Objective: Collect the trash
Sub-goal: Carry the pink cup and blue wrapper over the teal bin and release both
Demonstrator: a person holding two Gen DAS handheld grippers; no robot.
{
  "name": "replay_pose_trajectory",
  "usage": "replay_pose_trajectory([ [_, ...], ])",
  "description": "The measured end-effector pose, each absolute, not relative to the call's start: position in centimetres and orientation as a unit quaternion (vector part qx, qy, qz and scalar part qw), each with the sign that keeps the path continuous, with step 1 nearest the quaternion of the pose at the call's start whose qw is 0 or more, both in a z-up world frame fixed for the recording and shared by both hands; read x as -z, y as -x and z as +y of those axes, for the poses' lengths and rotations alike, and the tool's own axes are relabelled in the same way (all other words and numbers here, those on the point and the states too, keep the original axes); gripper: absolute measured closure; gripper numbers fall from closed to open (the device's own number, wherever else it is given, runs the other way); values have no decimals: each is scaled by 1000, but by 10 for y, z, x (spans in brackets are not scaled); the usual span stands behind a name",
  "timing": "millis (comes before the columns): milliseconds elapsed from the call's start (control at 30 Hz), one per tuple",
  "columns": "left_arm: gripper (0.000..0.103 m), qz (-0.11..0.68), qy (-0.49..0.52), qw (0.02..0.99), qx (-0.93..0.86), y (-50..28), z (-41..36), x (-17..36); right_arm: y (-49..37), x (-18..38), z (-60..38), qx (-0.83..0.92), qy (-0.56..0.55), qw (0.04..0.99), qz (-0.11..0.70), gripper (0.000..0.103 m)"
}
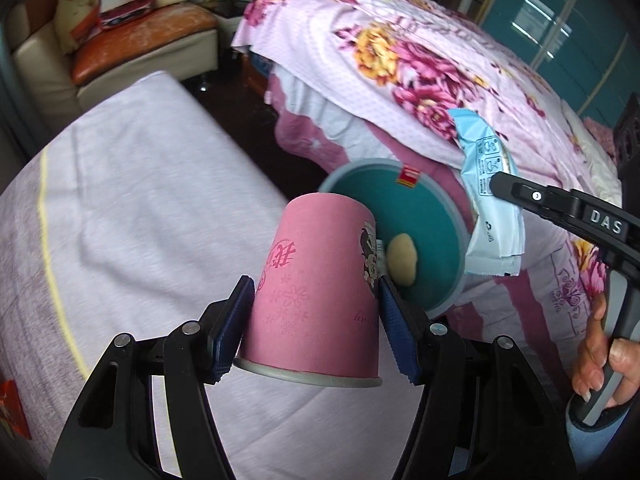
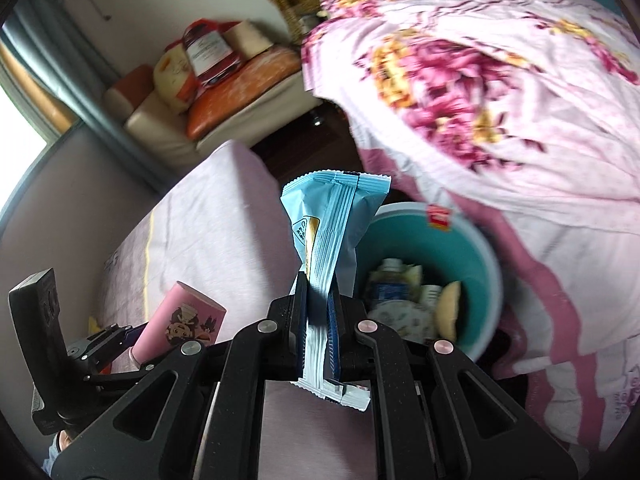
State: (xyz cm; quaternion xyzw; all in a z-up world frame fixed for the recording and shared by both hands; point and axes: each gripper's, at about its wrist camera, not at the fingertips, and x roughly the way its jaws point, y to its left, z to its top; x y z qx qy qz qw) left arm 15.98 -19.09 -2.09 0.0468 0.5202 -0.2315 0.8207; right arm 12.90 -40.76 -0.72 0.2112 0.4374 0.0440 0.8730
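Behind everything, a bed draped in a pink floral quilt (image 1: 400,64) is seen, with a cream and orange sofa (image 1: 132,40) against the far wall and a pale lilac mattress (image 1: 132,184) spread across the foreground. Between the mattress and the quilt's hanging edge a teal bin (image 1: 424,216) is set on the floor; a red label is fixed at its rim. Inside it, from the right wrist view, a bottle, crumpled papers and a pale rounded scrap (image 2: 448,312) are made out.

A pink paper cup (image 1: 316,292) is clamped in the left claw (image 1: 316,320), its blue pads pressed on either side of the wall near the rim, the mouth turned towards the camera and the base pointed at the bin. The cup is held above the mattress edge, just beside the bin's near rim.

A light blue snack wrapper (image 2: 332,232) is pinched in the right claw (image 2: 320,320), whose jaws are drawn almost together on the thin packet. The wrapper is held upright, just beside the bin's left rim. A person's hand (image 1: 604,356) is wrapped round the right claw's handle.
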Motion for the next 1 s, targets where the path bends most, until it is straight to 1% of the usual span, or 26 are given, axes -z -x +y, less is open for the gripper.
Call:
replay_pose_trajectory([
  [333,39,534,-87,804,246,-162,-255,36,-122,19,-458,-24,-229,873,431,94],
  [833,36,543,-107,792,259,-172,-295,50,-124,24,-474,-8,-227,870,437,94],
  [933,30,547,-109,789,257,-174,-298,53,-125,24,-476,-5,-226,870,439,94],
  [967,22,548,-110,789,256,-175,-299,53,-125,24,-476,-3,-225,869,440,94],
  [1000,19,547,-111,790,254,-175,-299,53,-125,24,-476,-2,-225,869,441,94],
])
